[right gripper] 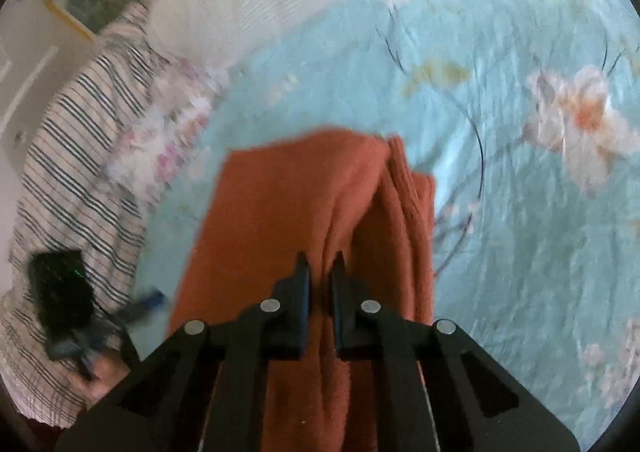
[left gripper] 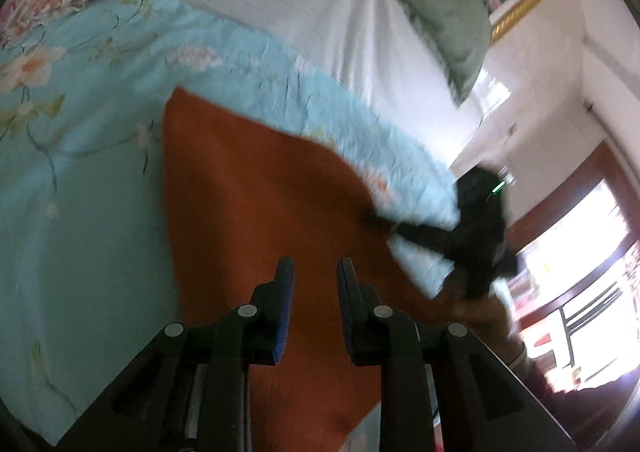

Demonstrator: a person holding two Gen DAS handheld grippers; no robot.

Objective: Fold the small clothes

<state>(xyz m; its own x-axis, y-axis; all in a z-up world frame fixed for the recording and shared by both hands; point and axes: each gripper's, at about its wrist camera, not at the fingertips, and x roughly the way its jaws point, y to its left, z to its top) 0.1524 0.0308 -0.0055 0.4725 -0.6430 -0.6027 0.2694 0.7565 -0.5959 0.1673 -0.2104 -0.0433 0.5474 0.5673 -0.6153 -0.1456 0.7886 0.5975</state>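
A rust-orange knitted garment (right gripper: 304, 211) lay on the bed's light-blue flowered sheet (right gripper: 500, 179), its soft ribbed cloth bunched into long folds. The right gripper (right gripper: 320, 272) was clenched on one raised fold of it, while the left gripper (left gripper: 314, 272) hovered over the flat cloth with a narrow gap, holding nothing. Both views were blurred (the striped fabric (right gripper: 76, 155) at the edge was hard to make out).

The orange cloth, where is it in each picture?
Left wrist view: the orange cloth fills the middle, running under the left tongs.
Right wrist view: it sits centre and low, bunched between the right tongs.
Shared landmark: the blue flowered bedspread under it.
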